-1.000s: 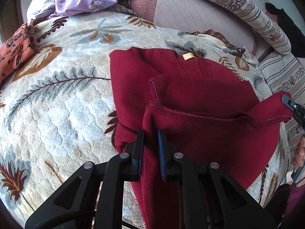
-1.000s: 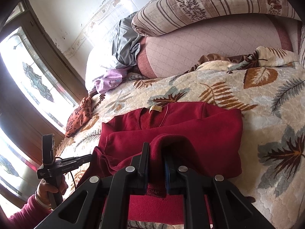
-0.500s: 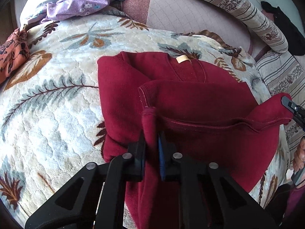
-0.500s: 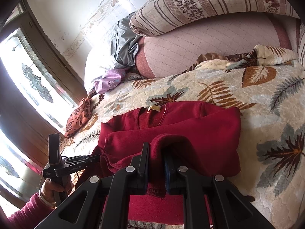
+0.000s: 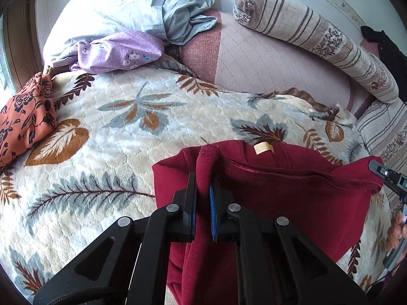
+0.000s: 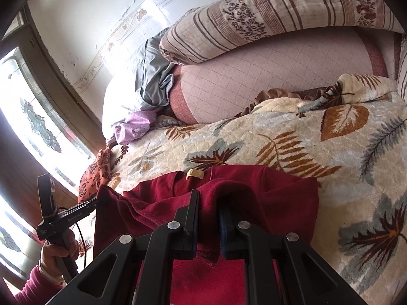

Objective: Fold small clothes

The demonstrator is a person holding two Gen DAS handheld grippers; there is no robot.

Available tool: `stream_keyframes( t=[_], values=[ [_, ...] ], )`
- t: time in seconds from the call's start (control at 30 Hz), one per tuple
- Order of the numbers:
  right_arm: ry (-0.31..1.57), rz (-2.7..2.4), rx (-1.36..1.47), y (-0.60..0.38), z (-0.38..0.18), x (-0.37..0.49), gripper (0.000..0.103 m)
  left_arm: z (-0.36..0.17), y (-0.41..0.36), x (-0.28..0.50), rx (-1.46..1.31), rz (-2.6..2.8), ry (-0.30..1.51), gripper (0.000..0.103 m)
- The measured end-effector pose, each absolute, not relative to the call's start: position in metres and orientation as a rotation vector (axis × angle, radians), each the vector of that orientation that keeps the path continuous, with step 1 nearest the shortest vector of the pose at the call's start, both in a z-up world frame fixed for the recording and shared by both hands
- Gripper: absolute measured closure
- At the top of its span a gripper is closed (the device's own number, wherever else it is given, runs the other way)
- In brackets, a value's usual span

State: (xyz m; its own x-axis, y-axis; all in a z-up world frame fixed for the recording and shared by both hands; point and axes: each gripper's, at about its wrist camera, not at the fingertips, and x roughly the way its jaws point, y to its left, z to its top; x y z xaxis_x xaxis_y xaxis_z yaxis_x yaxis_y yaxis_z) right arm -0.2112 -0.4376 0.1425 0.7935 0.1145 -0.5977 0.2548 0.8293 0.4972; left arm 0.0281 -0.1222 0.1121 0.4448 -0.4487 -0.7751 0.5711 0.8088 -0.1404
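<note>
A dark red sweatshirt (image 5: 300, 198) lies on the leaf-patterned blanket (image 5: 122, 132), its collar with a tan label (image 5: 263, 148) at the far side. My left gripper (image 5: 202, 185) is shut on the left corner of its hem, a fold of red cloth sticking up between the jaws. My right gripper (image 6: 208, 203) is shut on the right corner of the hem (image 6: 211, 190). The hem is lifted and stretched between both grippers, hanging over the body near the collar. The right gripper also shows in the left wrist view (image 5: 381, 171), and the left gripper in the right wrist view (image 6: 98, 202).
An orange floral garment (image 5: 23, 124) and a purple garment (image 5: 119, 50) lie at the blanket's far left. A pale blue pillow (image 5: 132, 2), a striped bolster (image 5: 318, 33) and a pink quilted cushion (image 5: 267, 63) line the back. A window (image 6: 33, 117) is to the left.
Both grippers have carried the lifted hem forward, toward the collar. The folded part now covers more of the sweatshirt's body, and the label is much closer to the hem.
</note>
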Motion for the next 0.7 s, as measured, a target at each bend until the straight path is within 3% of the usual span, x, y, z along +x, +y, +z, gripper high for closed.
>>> stream_keyframes(
  t=[0.3, 0.4, 0.47, 0.5, 0.53, 0.6, 0.67, 0.7],
  values=[
    [0.756, -0.123, 0.747, -0.474, 0.079, -0.157, 0.091, 0.061, -0.139, 0.066, 0.161, -0.534, 0.995, 0.095],
    [0.762, -0.107, 0.844, -0.488, 0.069, -0.156, 0.089, 0.06, -0.136, 0.068, 0.137, -0.529, 1.016, 0.088],
    [0.726, -0.114, 0.865, -0.493, 0.074, -0.164, 0.077, 0.063, -0.136, 0.066, 0.154, -0.528, 1.01, 0.086],
    [0.698, -0.147, 0.845, -0.495, 0.081, -0.172, 0.059, 0.065, -0.135, 0.064, 0.167, -0.524, 1.007, 0.086],
    [0.662, -0.176, 0.828, -0.497, 0.089, -0.179, 0.051, 0.067, -0.135, 0.061, 0.173, -0.524, 1.008, 0.086],
    [0.606, -0.182, 0.802, -0.5, 0.104, -0.192, 0.051, 0.072, -0.132, 0.054, 0.167, -0.534, 1.012, 0.077],
    [0.613, -0.146, 0.753, -0.493, 0.116, -0.196, 0.051, 0.077, -0.129, 0.046, 0.153, -0.545, 0.999, 0.055],
    [0.627, -0.138, 0.7, -0.485, 0.121, -0.195, 0.051, 0.08, -0.128, 0.042, 0.145, -0.552, 0.986, 0.052]
  ],
)
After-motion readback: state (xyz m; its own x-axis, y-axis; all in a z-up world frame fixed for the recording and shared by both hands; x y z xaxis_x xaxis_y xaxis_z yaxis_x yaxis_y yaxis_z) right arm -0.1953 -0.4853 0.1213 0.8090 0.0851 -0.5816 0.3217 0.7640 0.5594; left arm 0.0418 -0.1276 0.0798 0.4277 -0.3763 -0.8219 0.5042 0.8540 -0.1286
